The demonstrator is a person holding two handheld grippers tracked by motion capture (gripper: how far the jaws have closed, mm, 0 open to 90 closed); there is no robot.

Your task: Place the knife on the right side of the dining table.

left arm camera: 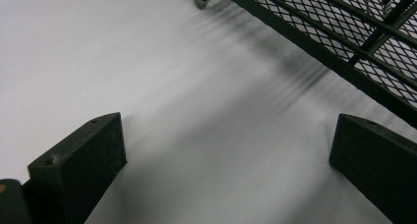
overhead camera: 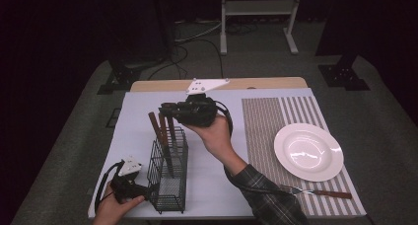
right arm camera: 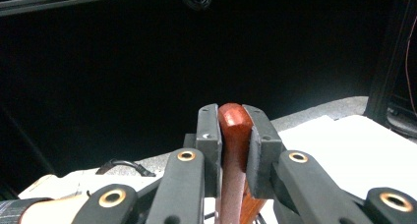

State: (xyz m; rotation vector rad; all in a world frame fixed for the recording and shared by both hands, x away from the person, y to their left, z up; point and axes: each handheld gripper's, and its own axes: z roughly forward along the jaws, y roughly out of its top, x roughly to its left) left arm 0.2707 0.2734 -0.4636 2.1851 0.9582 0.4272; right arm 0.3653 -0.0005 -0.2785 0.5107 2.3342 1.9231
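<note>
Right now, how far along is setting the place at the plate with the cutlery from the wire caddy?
Done: a fork lies on the striped placemat beside the white plate. In hand: the right gripper is shut on a wooden-handled utensil above the wire caddy, while the left gripper stands open beside the caddy. Left: another wooden handle stands in the caddy.

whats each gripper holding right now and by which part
The right gripper is clamped on the top end of a wooden utensil handle standing in the wire caddy. The left gripper is open, holding nothing.
</note>
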